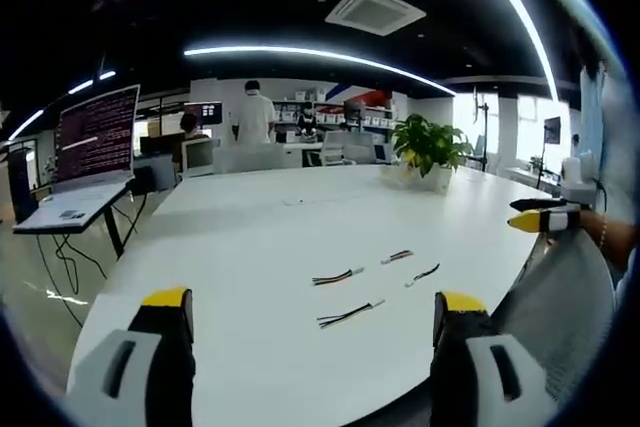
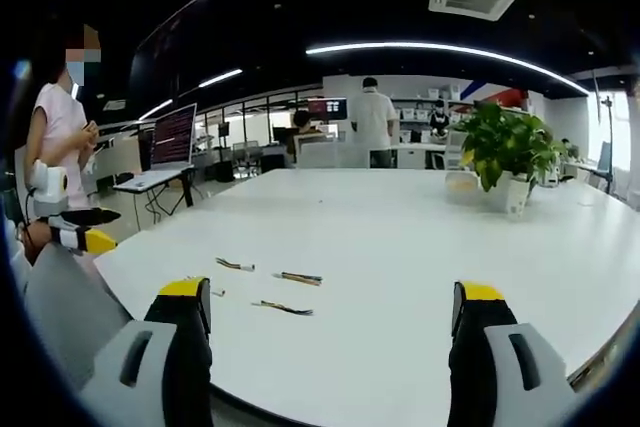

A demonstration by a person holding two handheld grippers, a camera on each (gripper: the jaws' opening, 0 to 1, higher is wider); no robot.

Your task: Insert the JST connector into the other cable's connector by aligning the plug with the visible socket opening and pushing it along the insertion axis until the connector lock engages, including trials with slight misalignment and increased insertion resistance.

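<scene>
Four short cables lie loose on the white desk point(image 1: 300, 247), well short of the potted plant point(image 1: 432, 147) that stands toward the far edge. Taking the plant as the mark: the nearest-to-camera cable point(image 1: 350, 315) is farthest from it, a second cable point(image 1: 337, 276) lies just beyond that, and two smaller ones, one striped point(image 1: 397, 256) and one dark point(image 1: 424, 273), sit closer to the plant. Their ends are too small to tell plug from socket, though the pale tips are probably the connectors.

The left tongs point(image 1: 315, 312) are wide open and hold nothing, hovering over the near desk edge. The right tongs point(image 2: 335, 307) are likewise spread wide and empty, facing the same cables point(image 2: 298, 277) with the plant point(image 2: 508, 152) off to their far right.

The step in hand looks like the first pickup. To do it well, each tong should take one cable close behind its connector housing, not mid-wire, so the plug stays stiff and can be turned to match the socket opening. Then bring the two square to each other and press straight along the axis.

Farther out past the plant stand a laptop point(image 1: 95, 142) on a side stand and people at the back.
</scene>
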